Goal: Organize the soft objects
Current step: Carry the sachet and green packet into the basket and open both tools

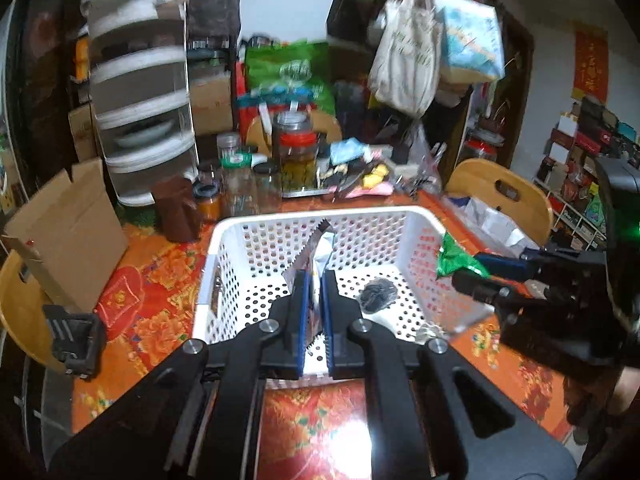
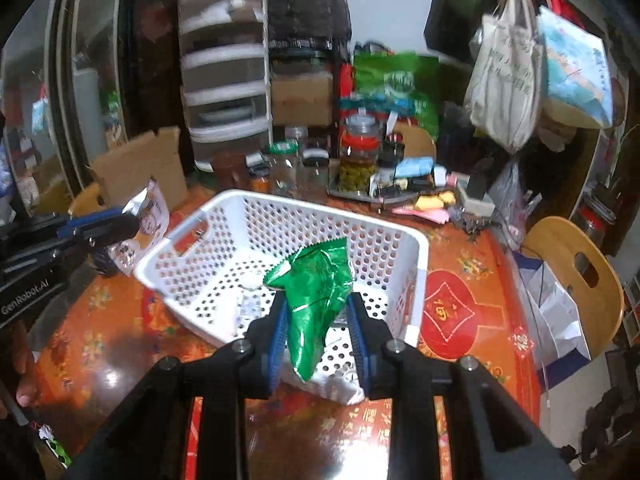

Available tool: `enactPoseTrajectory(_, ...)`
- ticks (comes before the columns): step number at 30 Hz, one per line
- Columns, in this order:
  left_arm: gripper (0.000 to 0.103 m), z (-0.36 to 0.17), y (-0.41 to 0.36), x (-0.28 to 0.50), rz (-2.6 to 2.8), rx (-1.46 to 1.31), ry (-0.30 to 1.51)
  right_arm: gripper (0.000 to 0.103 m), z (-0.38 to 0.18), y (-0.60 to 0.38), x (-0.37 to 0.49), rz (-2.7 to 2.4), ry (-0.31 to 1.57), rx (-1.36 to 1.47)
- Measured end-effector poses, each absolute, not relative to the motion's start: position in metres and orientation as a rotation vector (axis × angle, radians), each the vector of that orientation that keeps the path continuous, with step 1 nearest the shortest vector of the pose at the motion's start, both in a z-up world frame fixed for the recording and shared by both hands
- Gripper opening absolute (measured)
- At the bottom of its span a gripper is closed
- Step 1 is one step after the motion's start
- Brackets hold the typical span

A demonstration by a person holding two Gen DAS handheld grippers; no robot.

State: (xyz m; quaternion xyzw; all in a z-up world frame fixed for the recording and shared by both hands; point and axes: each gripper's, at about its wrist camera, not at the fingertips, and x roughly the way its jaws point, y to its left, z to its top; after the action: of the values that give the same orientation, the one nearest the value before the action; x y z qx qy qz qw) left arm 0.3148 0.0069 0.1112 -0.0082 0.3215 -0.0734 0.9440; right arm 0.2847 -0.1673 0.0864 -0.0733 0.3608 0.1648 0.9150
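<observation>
A white perforated basket (image 1: 224,236) (image 2: 416,276) stands on the red patterned table. My left gripper (image 1: 314,280) is shut on a silver and white snack packet (image 1: 320,248) and holds it over the basket's near side; it also shows in the right wrist view (image 2: 148,224). My right gripper (image 2: 318,308) is shut on a green foil packet (image 2: 316,284) above the basket's near right corner; it also shows in the left wrist view (image 1: 456,258). A dark round object (image 1: 378,294) and a clear wrapped item (image 2: 250,304) lie on the basket floor.
Jars (image 1: 296,148), bottles and small clutter crowd the table's far side behind the basket. A cardboard sheet (image 1: 68,228) leans at the left. Wooden chairs (image 2: 580,276) stand at the right and left. A white drawer tower (image 1: 140,92) stands behind.
</observation>
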Motion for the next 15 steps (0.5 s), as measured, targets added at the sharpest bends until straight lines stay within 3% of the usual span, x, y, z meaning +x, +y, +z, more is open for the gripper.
enactPoseTrajectory(6, 0.006, 0.063, 0.003, 0.385, -0.148, -0.054, 0.832, 0.028, 0.037, -0.147, 0.333, 0.319, 0.89, -0.206)
enactPoseTrajectory(12, 0.006, 0.03, 0.002, 0.409, -0.156, -0.081, 0.903, 0.03, 0.009, -0.131, 0.35, 0.322, 0.961, -0.242)
enactPoseTrajectory(15, 0.016, 0.022, 0.006, 0.411, -0.162, -0.097, 0.915, 0.036, 0.009, -0.128, 0.352, 0.332, 0.961, -0.236)
